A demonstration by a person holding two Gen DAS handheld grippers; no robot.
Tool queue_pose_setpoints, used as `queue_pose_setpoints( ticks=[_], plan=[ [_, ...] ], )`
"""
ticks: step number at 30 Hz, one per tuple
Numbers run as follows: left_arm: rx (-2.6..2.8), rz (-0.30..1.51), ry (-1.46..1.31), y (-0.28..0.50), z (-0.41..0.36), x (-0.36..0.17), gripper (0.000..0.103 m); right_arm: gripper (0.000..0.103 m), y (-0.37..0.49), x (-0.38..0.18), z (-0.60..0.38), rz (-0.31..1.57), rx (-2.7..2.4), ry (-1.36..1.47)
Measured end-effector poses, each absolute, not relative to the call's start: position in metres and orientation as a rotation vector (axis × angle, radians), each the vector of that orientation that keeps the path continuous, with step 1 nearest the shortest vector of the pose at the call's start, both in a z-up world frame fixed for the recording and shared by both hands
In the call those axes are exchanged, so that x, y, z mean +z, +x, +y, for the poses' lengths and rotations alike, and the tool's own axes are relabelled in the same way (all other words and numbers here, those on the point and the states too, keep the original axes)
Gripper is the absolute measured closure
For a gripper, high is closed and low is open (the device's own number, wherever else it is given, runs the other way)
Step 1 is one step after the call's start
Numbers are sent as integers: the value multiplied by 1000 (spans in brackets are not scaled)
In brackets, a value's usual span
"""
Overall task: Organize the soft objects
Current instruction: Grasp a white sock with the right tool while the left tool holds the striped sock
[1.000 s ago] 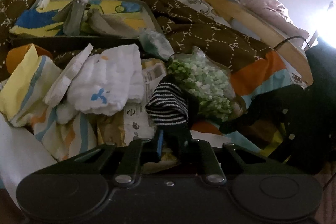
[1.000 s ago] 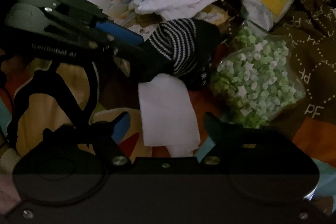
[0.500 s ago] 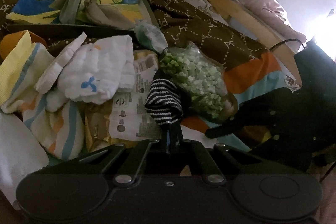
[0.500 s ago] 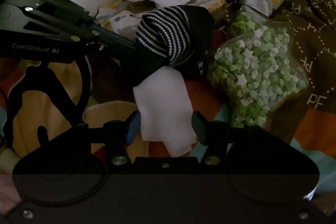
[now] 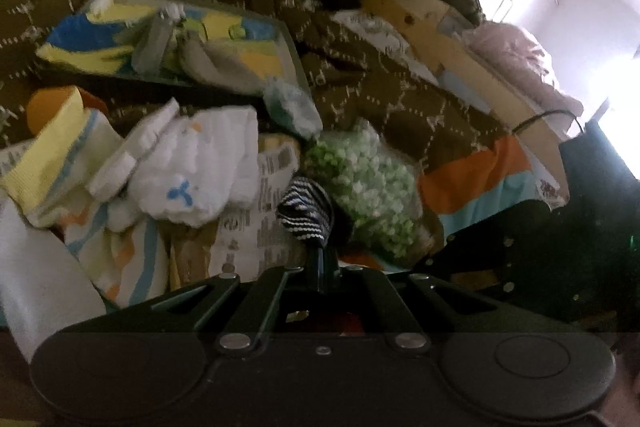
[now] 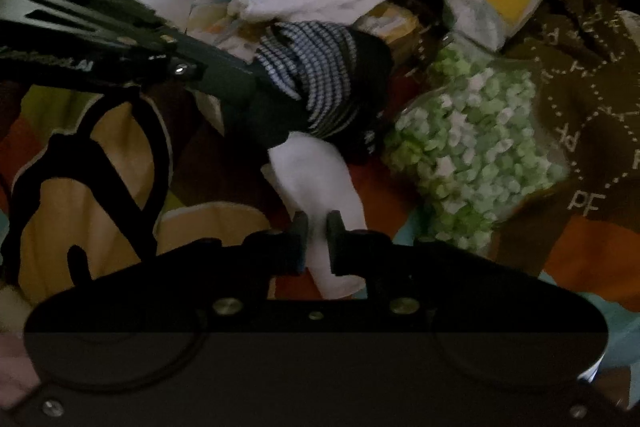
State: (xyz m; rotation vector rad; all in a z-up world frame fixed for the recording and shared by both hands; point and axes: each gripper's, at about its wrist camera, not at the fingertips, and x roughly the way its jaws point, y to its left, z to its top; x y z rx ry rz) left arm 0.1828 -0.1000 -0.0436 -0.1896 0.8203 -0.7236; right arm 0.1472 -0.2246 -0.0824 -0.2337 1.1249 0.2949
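Observation:
My left gripper (image 5: 320,259) is shut on a black-and-white striped sock (image 5: 306,213) and holds it above the bed; it also shows in the right wrist view (image 6: 320,79), with the left gripper (image 6: 256,95) reaching in from the left. My right gripper (image 6: 318,231) is shut on a white cloth (image 6: 320,179) that hangs from under the striped sock. A pile of white and yellow soft cloths (image 5: 192,167) lies to the left in the left wrist view.
A clear bag of green and white pieces (image 6: 472,155) lies right of the sock. A shallow box with colourful cloths (image 5: 168,43) sits at the back on the brown patterned blanket (image 5: 400,99). A printed paper packet (image 5: 248,227) lies under the pile.
My right gripper has closed on the white cloth. My left gripper has tightened on the striped sock and lifted it a little.

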Motion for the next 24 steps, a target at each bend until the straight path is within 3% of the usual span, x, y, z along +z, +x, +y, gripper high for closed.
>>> queue_pose_setpoints(
  ticks=[13,15,17,18,24],
  plan=[
    [-648,731,-208,153,-88,-11,103,102,134,-48,-241,977,305,-172],
    [-639,739,-215,152,-88,-13,103,99,132,-47,-239,987,334,-167],
    [-633,741,-217,150,-88,-15,103,79,133,-49,-236,1000,348,-159],
    [-630,742,-217,149,-87,-16,103,74,134,-51,-237,1011,346,-156],
    [-625,740,-227,150,-86,-18,103,71,142,-70,-228,1081,344,-166]
  ],
)
